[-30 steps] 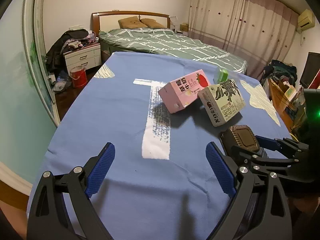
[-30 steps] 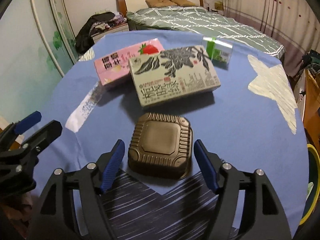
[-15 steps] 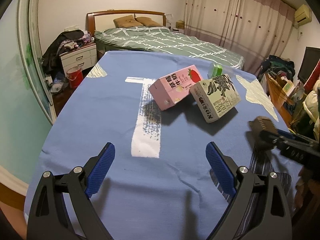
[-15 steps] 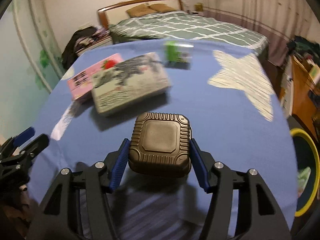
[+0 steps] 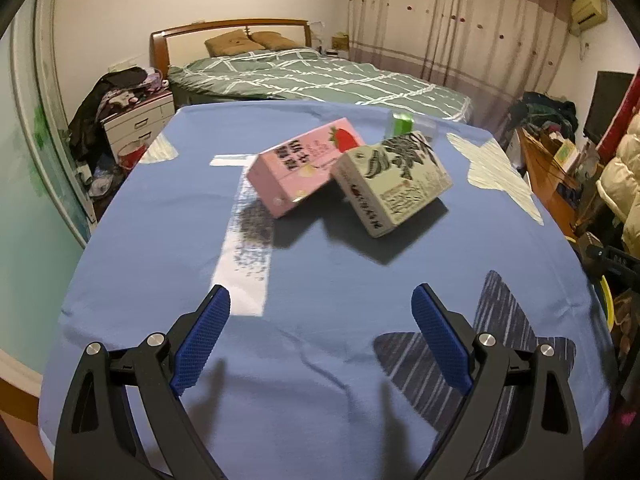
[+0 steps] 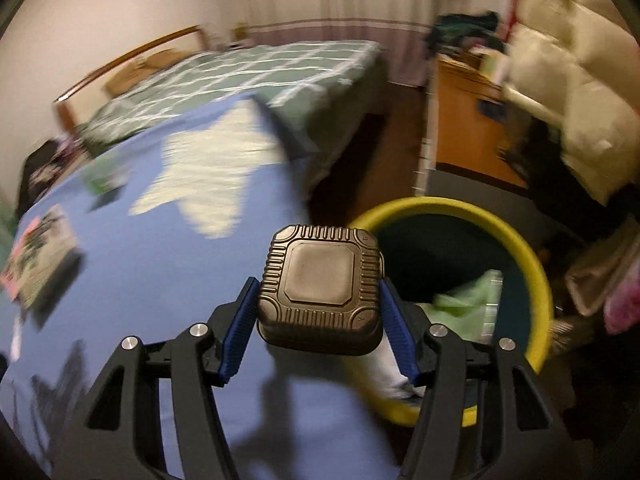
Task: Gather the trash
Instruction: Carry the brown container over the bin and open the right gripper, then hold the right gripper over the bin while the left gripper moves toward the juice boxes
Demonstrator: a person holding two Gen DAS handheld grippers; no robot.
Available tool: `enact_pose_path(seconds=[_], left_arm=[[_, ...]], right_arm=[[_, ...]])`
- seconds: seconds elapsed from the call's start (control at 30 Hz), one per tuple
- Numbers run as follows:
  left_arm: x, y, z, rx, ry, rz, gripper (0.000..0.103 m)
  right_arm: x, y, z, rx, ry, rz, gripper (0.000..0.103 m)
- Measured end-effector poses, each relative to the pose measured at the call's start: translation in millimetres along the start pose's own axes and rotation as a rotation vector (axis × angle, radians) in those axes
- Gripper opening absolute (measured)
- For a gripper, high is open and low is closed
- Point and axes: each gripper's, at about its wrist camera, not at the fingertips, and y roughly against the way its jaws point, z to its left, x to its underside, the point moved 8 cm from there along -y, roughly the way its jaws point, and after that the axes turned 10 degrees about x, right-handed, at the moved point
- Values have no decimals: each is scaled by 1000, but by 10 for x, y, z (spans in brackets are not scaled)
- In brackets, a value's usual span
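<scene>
Where a second ago the brown ribbed tray [image 6: 320, 286] sat on the blue tablecloth [image 6: 168, 264] between the spread pads of my right tongs [image 6: 318, 330], it is now clamped between them and off the cloth, past the table's edge. The right wrist view has swung from the boxes toward the yellow-rimmed bin [image 6: 536, 268] beside the table, and the tray hangs at the bin's near rim, with green and pale wrappers [image 6: 468, 304] lying inside the bin. The background there is smeared with motion.

My left tongs [image 5: 320, 336] are apart with nothing between the pads, over the cloth as before, shifted a little. The spot near their right pad where the tray lay is bare striped print. The pink strawberry carton [image 5: 304, 168], the grey-green box [image 5: 394, 182] and the small green carton [image 5: 400, 124] lie where they were.
</scene>
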Motion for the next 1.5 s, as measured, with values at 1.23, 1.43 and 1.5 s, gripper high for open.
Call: enact_pose_path(seconds=[1.23, 1.43, 1.5], left_arm=[[-360, -1019, -1209, 292, -142, 170, 91], [-431, -882, -1466, 349, -194, 148, 91], [-548, -887, -1316, 298, -186, 130, 91]], right_arm=[[-17, -161, -240, -35, -80, -14, 71], [-13, -158, -243, -47, -87, -18, 71], [-11, -158, -240, -52, -87, -18, 71]])
